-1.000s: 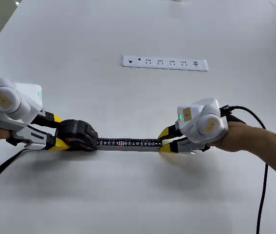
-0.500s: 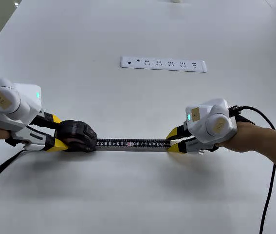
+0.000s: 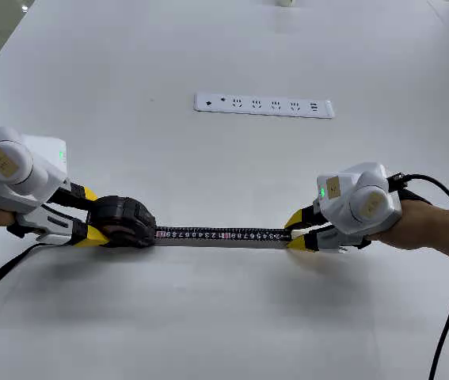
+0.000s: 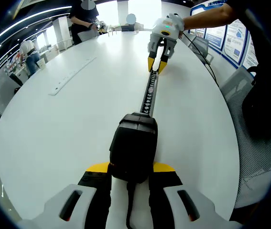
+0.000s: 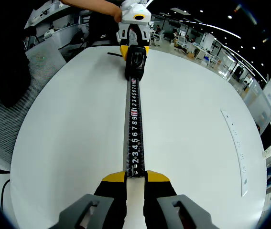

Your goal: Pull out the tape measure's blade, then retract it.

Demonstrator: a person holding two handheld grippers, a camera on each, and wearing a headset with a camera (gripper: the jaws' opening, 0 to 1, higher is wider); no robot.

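Black tape case (image 3: 127, 222) sits clamped in my left tongs (image 3: 96, 214) at nine o'clock; right tongs (image 3: 295, 231) pinch the blade (image 3: 224, 235) tip (pull level, straight toward three).

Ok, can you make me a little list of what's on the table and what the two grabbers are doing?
left gripper: shut on the black tape measure case
right gripper: shut on the blade's end
blade: pulled out, straight between the grippers
power strip: farther back on the white table, untouched
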